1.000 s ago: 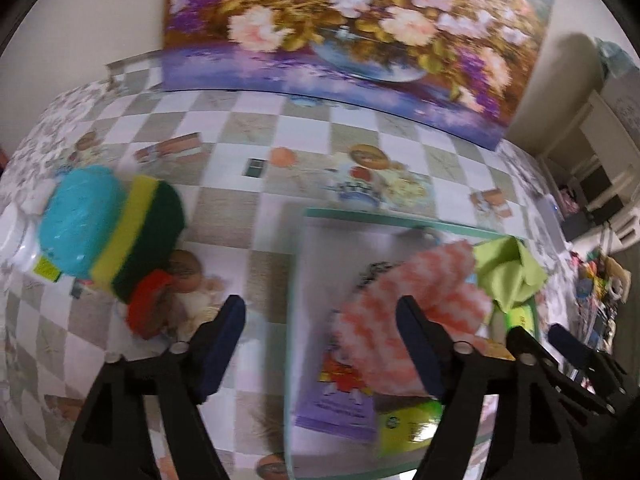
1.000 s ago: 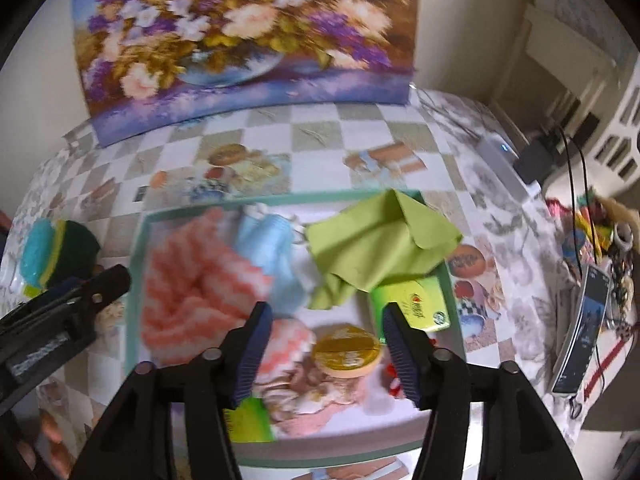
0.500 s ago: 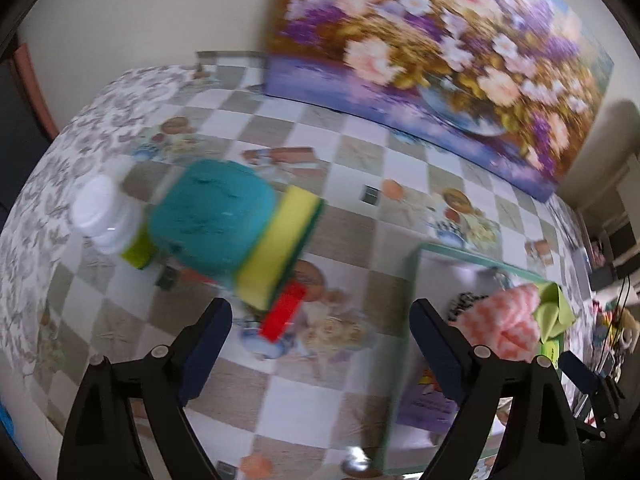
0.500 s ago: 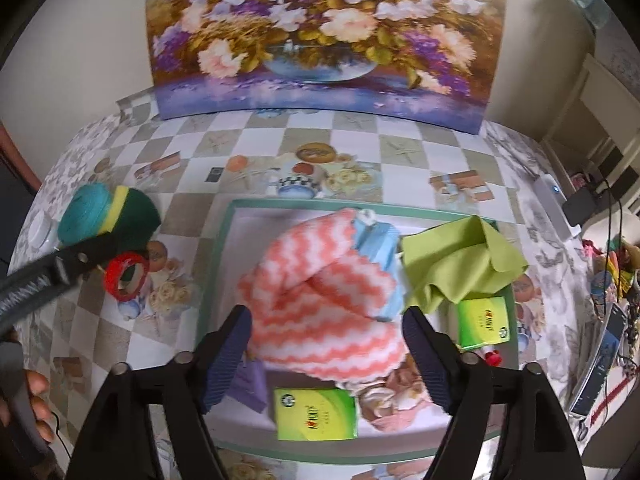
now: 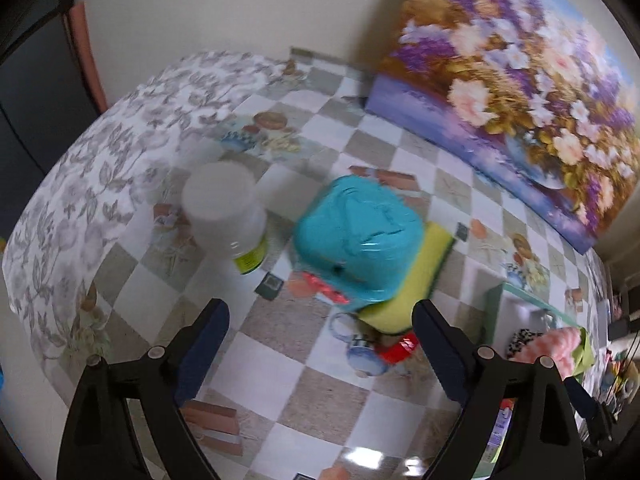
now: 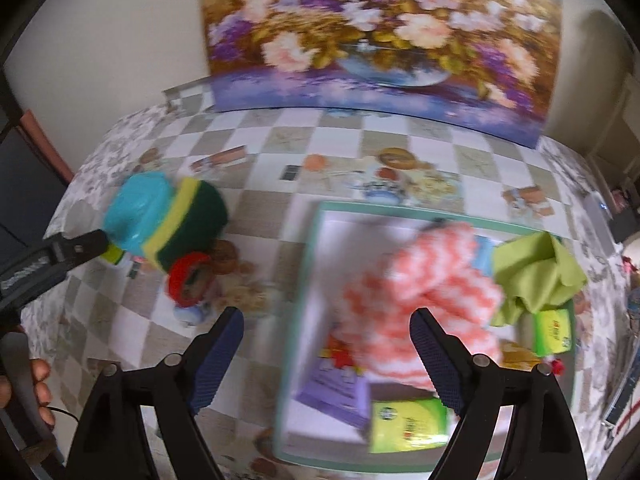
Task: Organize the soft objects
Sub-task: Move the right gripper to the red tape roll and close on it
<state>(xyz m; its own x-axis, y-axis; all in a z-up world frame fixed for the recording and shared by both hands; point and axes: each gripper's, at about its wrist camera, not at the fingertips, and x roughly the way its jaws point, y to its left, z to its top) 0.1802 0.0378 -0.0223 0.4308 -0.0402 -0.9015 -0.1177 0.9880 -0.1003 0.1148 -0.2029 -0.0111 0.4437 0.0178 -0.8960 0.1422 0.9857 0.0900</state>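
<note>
A teal wrapped sponge point(image 5: 360, 236) leans on a yellow sponge point(image 5: 416, 280) with a dark green scouring side point(image 6: 196, 224), on the checked tablecloth left of the tray. A red ring point(image 6: 188, 276) lies beside them. My left gripper point(image 5: 320, 320) is open just short of this stack, with nothing between its fingers. My right gripper point(image 6: 326, 320) is open over the tray's left rim point(image 6: 308, 272), also with nothing in it. In the tray lie a pink-and-white chevron cloth point(image 6: 424, 292) and a lime green cloth point(image 6: 536, 272).
A jar with a white lid point(image 5: 224, 208) stands left of the sponges. Green packs point(image 6: 404, 424) and a purple pack point(image 6: 332, 388) lie in the tray. A flower painting point(image 6: 376, 40) leans on the back wall. A hand point(image 6: 36, 380) shows at far left.
My left gripper has swung left from over the tray to the sponge stack and jar. The right gripper has shifted left toward the tray's left edge. Both sets of jaws have widened.
</note>
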